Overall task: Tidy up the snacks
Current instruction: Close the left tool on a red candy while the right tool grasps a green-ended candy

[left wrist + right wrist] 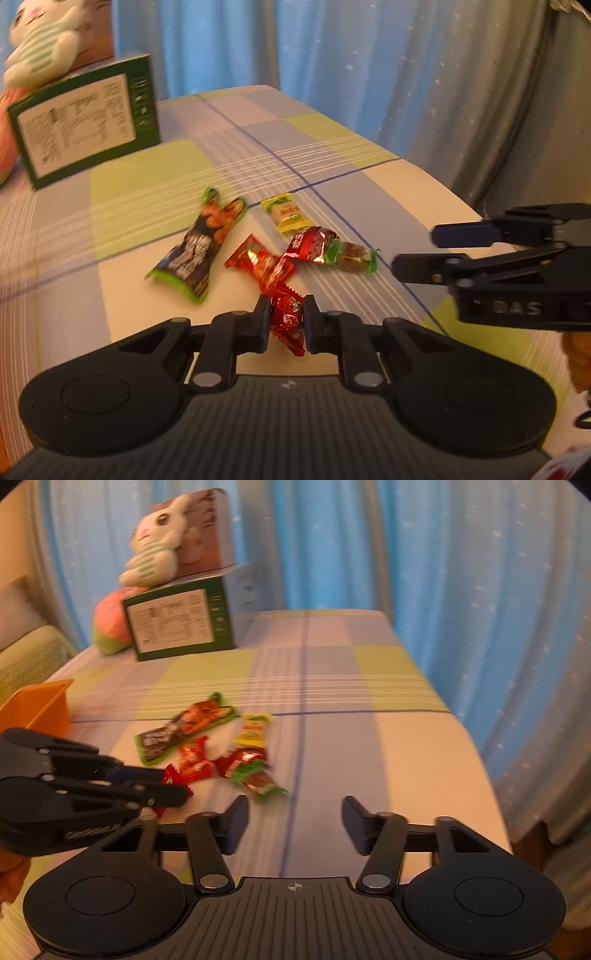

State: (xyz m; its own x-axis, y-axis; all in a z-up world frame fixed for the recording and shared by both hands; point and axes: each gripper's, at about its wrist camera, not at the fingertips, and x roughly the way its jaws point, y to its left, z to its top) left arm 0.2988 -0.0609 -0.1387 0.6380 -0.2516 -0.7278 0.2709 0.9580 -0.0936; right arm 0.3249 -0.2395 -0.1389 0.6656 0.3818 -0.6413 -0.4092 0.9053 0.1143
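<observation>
Pinched between the pads of the left gripper (286, 325) is a small red candy wrapper (287, 319), its crinkled ends sticking out above and below the jaws, which are drawn in tight on it. The right gripper (294, 825) stands half spread over bare cloth with nothing between its fingers; from the left wrist view it comes in from the right edge, fingertips aimed at the pile.

Just beyond the held candy lies the rest of the snacks, loosely clustered on the checked tablecloth (155, 177). A second red wrapper (258, 264) lies right beside the held one, their ends overlapping. To its left is a long dark packet with green edges (199, 247), lying flat and angled away. To the right is another red sweet (310, 245), touching a green-ended bar with a brown middle (354, 260). Behind those sits a small yellow-and-green packet (286, 214), slightly apart from the others.

Further back on the cloth a green box with a white printed label (177, 626) stands upright. A white plush rabbit (155, 550) lies on top of it, with a brownish box (207, 535) behind, and a pink and green soft ball (110, 627) rests against the green box's side. An orange bin (40, 709) sits at the table's left edge in the right wrist view. Blue curtains (406, 546) hang behind the table.
</observation>
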